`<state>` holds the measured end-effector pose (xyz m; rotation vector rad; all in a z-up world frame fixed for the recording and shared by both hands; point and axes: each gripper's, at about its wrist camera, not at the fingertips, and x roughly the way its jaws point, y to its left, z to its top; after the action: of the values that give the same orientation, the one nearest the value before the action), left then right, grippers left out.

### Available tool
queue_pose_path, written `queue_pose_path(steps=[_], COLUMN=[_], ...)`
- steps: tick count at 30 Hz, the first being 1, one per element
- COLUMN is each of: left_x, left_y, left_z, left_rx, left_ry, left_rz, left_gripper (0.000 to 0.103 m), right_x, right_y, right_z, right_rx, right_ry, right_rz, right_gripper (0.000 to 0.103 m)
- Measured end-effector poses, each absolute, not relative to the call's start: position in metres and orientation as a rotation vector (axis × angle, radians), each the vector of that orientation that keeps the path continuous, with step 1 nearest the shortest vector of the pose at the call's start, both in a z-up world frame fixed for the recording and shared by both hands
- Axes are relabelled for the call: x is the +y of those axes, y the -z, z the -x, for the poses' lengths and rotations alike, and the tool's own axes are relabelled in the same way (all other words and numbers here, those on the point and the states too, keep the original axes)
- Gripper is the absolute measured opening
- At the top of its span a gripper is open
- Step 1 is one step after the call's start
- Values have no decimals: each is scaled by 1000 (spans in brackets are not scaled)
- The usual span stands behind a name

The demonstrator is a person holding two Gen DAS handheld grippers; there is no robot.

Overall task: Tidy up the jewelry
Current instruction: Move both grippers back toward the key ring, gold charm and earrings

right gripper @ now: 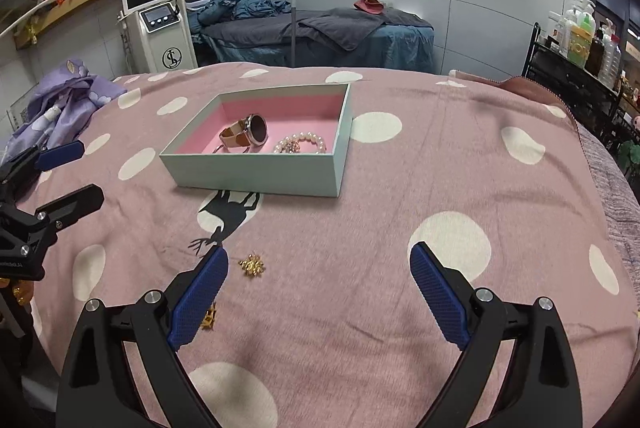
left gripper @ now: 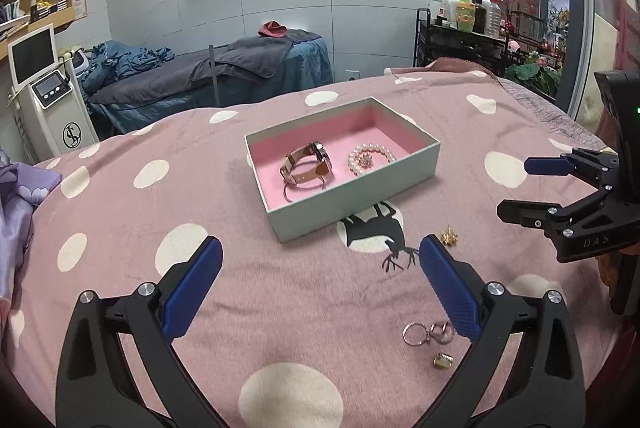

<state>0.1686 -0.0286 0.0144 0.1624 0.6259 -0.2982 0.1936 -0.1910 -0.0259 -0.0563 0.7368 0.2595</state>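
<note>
Two grippers hover over the pink polka-dot blanket (left gripper: 280, 292), jaws spread and empty: left gripper (left gripper: 320, 284), right gripper (right gripper: 318, 288). At twelve o'clock sits the mint cardboard box (left gripper: 352, 202), holding a tan-strapped wristwatch (left gripper: 308, 162) and pearl bracelet (left gripper: 370, 158). Silver rings (left gripper: 428, 333) lie by the left gripper's right finger at four o'clock.

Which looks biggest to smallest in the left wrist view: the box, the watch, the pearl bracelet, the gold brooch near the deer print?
1. Box, clearly largest.
2. Watch.
3. Pearl bracelet, close to the watch in spread, so that order is unsure.
4. Gold brooch, smallest, though it lies nearer the camera.
</note>
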Motion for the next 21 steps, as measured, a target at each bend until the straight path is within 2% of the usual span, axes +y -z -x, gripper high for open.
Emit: queue_pose_path(steps=[10, 14, 16, 21], left_x=[-39, -46, -50, -60], left_y=[22, 33, 37, 48], left_z=[-129, -117, -113, -113], left_rx=[695, 716, 725, 774], left_ry=[364, 397, 411, 448], left_rz=[-156, -156, -162, -174], left_gripper=[97, 96, 89, 60], right_x=[-178, -171, -167, -153], right_y=[42, 47, 50, 56], right_z=[-166, -160, -159, -154], right_rx=[766, 776, 785, 804], right_ry=[-303, -329, -341, -381], right_rz=[97, 111, 118, 148], right_gripper=[90, 83, 78, 65])
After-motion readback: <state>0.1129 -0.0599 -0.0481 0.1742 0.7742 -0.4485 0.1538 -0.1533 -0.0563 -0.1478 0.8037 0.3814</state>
